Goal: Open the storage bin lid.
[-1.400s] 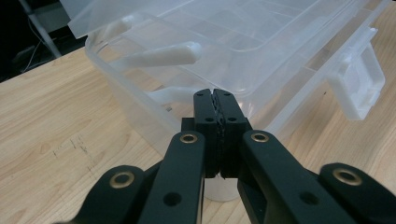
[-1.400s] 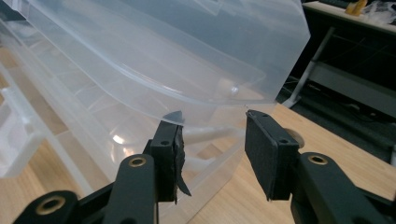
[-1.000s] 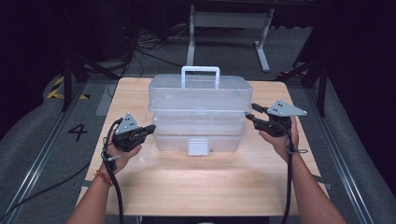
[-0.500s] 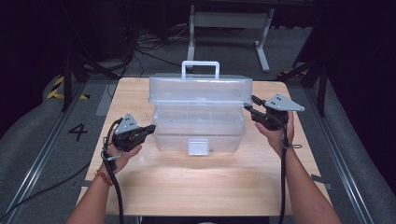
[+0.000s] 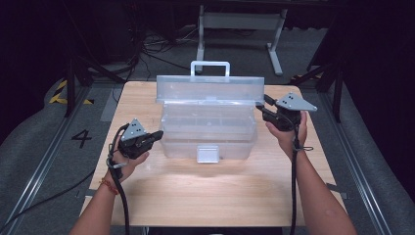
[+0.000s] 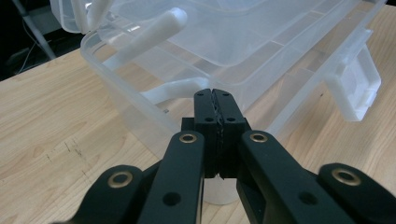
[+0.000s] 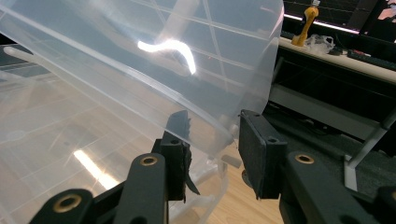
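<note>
1. Box (image 5: 208, 132) sits mid-counter (image 5: 220, 196), latch (image 5: 208, 153) facing the person. The lid (image 5: 210, 90) is tilted up off the base, with its handle (image 5: 210, 66) at the far side. So this looks like a lid-opening job, partway through.

2. Left gripper (image 5: 159, 134) is closed tight with nothing between its jaws. In the left gripper view the tips (image 6: 215, 95) are nosed right up against the box's near left corner, just under the rim. My guess is it's there as a brace. A light clear box like this would slide or tip back when the lid gets pulled, and closed jaws make a nice blunt pusher.

3. Right gripper (image 5: 262, 105) is up at the lid's right end.
   - In the right gripper view (image 7: 212, 128) the lid (image 7: 140, 70) edge runs between the two jaws, which are at a narrowish gap and have just been closing in.
   - One pad sits behind the plastic, apparently against it. The other pad looks to stand a bit off the lid's corner, so I wouldn't call it a real pinch yet (glare on the plastic makes it hard to be sure).

4. Why grab the end and not the handle? Probably because the side edge is thin enough for the jaws. Lifting from there also swings the lid on its back hinge without the hand crossing over the box.

5. Risk, as I see it: thin slick plastic, grip near a corner. It could slip out if the jaws don't finish closing.
</note>
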The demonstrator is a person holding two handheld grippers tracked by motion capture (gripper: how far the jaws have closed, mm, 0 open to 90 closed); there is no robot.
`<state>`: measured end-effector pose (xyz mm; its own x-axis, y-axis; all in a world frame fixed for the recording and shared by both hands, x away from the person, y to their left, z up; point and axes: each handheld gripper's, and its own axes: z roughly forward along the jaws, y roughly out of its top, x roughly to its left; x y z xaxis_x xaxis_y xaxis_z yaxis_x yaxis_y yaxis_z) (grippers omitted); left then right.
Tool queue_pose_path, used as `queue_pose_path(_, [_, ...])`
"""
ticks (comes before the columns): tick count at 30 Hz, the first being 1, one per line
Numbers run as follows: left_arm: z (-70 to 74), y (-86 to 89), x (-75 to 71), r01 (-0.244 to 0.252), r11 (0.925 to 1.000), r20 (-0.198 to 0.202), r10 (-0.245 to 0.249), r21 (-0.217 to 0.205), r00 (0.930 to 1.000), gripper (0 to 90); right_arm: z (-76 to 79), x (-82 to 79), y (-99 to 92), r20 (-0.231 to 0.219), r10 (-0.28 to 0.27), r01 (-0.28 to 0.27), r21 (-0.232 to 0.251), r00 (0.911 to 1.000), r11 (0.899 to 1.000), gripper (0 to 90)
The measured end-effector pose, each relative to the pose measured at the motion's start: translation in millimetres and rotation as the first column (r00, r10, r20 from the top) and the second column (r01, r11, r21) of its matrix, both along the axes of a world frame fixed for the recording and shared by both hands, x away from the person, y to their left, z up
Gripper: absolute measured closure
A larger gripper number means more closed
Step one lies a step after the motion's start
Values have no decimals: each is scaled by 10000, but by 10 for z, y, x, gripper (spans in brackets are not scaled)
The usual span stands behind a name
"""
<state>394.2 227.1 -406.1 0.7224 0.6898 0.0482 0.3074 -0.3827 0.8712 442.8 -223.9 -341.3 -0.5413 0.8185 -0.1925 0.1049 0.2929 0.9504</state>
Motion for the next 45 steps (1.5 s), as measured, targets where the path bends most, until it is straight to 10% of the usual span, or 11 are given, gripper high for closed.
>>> queue_pose_path(45, [-12,-23,15,-9,10000,25,9,40,10000,897,267,332,26,-108,-419,417,-163,9991,9990,711])
